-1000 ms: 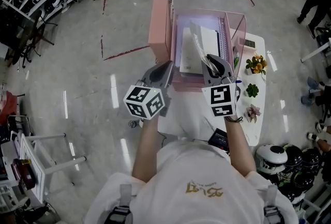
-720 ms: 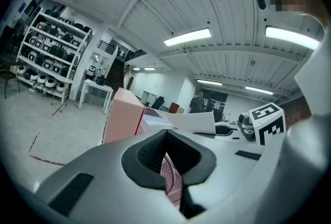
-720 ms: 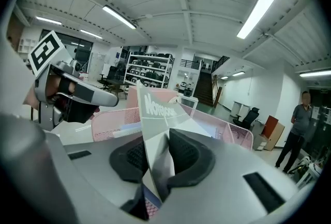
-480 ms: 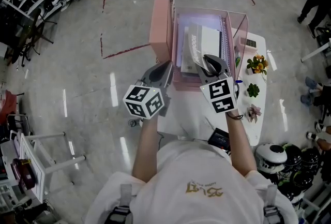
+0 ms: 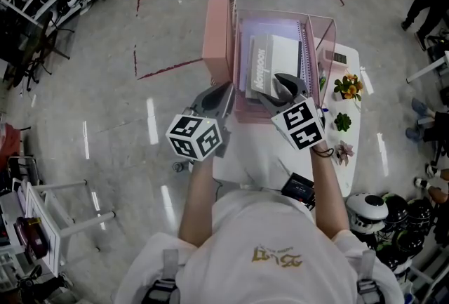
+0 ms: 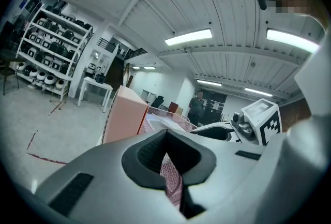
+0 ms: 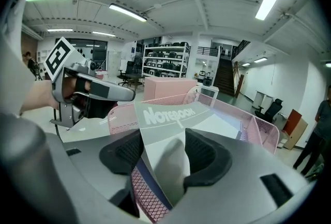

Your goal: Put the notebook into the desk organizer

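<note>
Head view, largest item first. Table [image 5: 256,148] (white; small plants [image 5: 347,88] along its right side) bears the organizer [image 5: 325,39], a pink mesh tray with a pink box [image 5: 217,36] just beside its left wall.

Notebook [image 5: 277,60]: grey cover up, inside the organizer on top of other papers. Its near corner reaches over the front rim and in between the right gripper's jaws.

Right gripper [image 5: 273,88]: jaws opening, and the pads stand off the cover in the right gripper view. The notebook is let go but not yet cleared.

Left gripper [image 5: 226,90]: jaws drawn together at the organizer's front-left corner, with no separate item in them. A strip of mesh shows through the slit between the pads; whether it is pinched cannot be told.

Hazards, as judged from this layout:
1. The corner lies between the pads. A withdrawal begun too soon, or at an angle, could snag the cover and drag the notebook back over the rim.
2. The notebook appears propped on the front wall rather than flat. Left so, it could slide forward onto the table.
3. The mesh tray looks light. A jaw catching its rim could skid it across the smooth top, unless the left gripper steadies it.
</note>
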The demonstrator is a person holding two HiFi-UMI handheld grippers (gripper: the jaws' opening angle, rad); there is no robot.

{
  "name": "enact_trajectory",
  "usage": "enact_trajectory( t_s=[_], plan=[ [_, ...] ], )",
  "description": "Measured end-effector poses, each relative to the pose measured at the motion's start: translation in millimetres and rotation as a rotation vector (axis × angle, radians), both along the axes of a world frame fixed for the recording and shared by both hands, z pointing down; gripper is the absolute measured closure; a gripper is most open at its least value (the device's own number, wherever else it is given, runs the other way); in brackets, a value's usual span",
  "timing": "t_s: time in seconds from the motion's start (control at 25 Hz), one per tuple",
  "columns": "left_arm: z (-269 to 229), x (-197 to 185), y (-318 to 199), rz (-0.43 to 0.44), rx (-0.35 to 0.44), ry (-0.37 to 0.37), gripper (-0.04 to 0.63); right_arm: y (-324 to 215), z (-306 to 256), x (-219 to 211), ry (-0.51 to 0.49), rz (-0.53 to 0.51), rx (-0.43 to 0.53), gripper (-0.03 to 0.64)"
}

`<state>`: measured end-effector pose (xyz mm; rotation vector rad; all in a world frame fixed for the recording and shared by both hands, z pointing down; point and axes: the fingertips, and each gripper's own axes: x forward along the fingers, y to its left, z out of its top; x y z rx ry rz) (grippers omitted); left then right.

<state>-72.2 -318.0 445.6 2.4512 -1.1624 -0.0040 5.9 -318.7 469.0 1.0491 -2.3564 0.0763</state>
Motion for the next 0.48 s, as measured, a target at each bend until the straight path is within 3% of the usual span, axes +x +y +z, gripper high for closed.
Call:
enact_trajectory(
  t_s=[0.48],
  plan=[
    [3.5, -1.9, 0.5, 0.004, -0.014, 0.002, 0.58, 4.4, 1.6, -5.5, 0.014, -0.056, -0.019, 0.343]
  ],
)
